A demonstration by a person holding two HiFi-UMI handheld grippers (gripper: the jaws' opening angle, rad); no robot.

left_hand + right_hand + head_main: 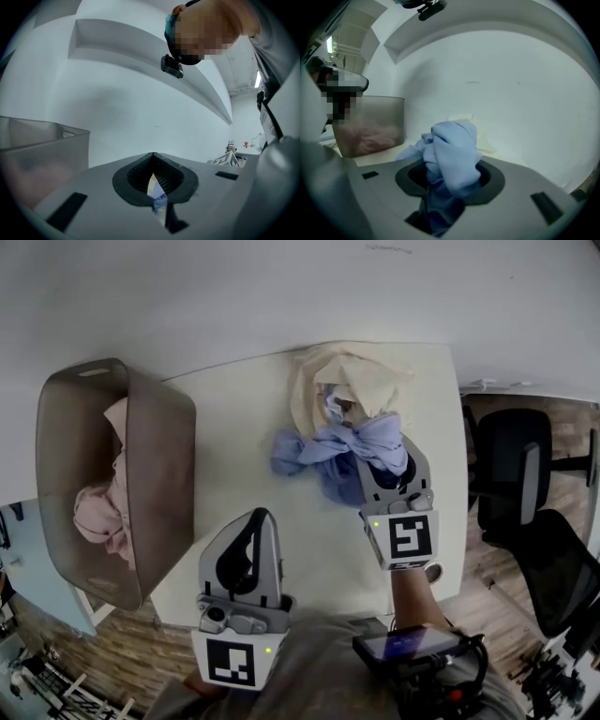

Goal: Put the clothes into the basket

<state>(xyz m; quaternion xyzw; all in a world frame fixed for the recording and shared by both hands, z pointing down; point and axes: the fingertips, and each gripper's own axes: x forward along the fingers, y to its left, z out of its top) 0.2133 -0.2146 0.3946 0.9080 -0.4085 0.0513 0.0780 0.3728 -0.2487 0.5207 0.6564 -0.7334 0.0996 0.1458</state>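
A grey translucent basket [173,399] stands at the table's left end with pink clothes [98,512] inside. A light blue cloth [361,442] lies bunched at the far right of the white table [244,418], against a cream cloth [356,381]. My right gripper [380,460] is shut on the blue cloth; in the right gripper view the blue cloth [452,159] bulges up between the jaws, with the basket [382,117] off to the left. My left gripper [260,514] hovers over the table's near edge beside the basket, shut and holding nothing.
Black office chairs [525,474] stand on the wood floor right of the table. A white wall runs behind the table's far edge. The basket's near wall [42,140] rises just left of my left gripper.
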